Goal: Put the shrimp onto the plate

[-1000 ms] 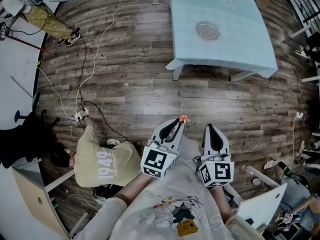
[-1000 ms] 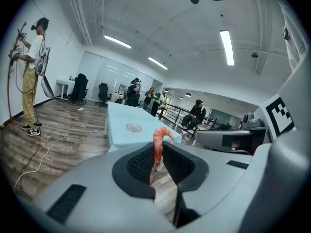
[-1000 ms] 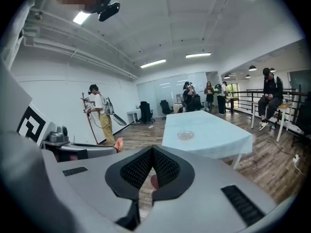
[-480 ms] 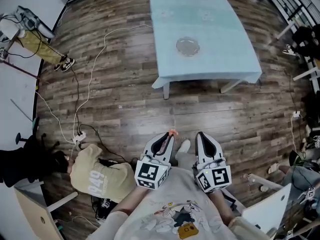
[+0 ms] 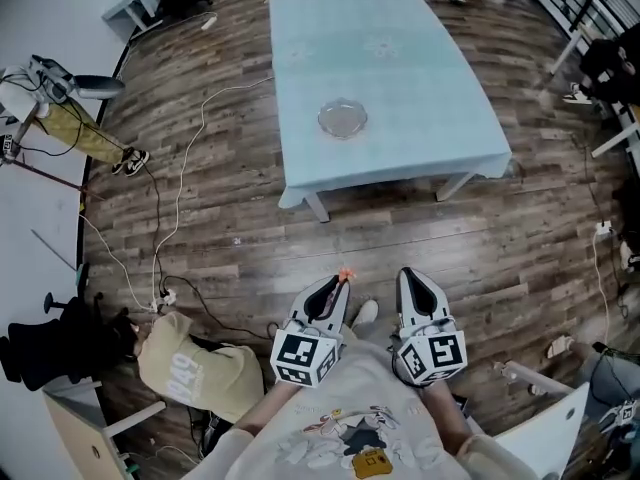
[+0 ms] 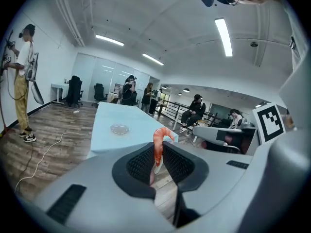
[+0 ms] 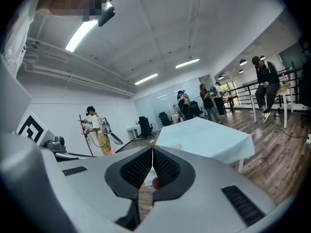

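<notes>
Shrimp [image 6: 160, 134] is clamped in the left tongs [image 6: 156, 155], while the right tongs [image 7: 152, 152] are clenched empty. The carry likely comes next, toward the plate [image 5: 342, 119] on the far table [image 5: 400, 88].

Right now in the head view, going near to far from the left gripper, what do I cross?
Left gripper, orange shrimp in its jaws, brown wood-plank floor, near edge of the light blue table, clear glass plate.
</notes>
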